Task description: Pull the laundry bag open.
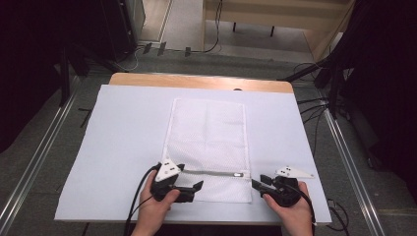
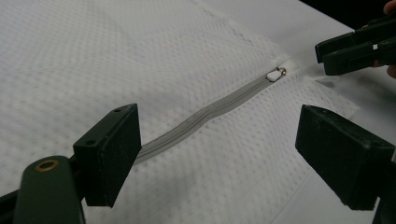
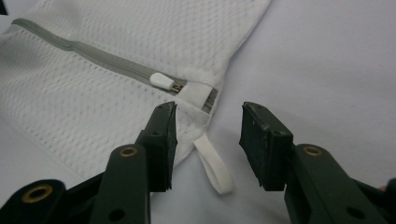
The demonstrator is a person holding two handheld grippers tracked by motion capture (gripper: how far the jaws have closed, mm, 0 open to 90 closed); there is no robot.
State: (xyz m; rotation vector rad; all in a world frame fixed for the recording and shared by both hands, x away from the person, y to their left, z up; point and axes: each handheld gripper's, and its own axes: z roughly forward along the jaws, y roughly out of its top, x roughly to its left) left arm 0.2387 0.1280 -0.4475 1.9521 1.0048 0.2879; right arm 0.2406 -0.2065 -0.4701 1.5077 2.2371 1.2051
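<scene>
both my grippers are spread wide and empty: the right gripper (image 3: 205,140) sits over the loop (image 3: 214,165) at the mesh bag (image 1: 206,137)'s near right corner, the left gripper (image 1: 189,189) over its near left. the zipper (image 2: 205,114) looks fully shut, pull (image 3: 162,80) untouched, so i judge nothing begun.

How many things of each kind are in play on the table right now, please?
Mesh bags: 1
Zip pulls: 1
White loop tabs: 1
Grippers: 2, left gripper and right gripper
Total: 5
</scene>
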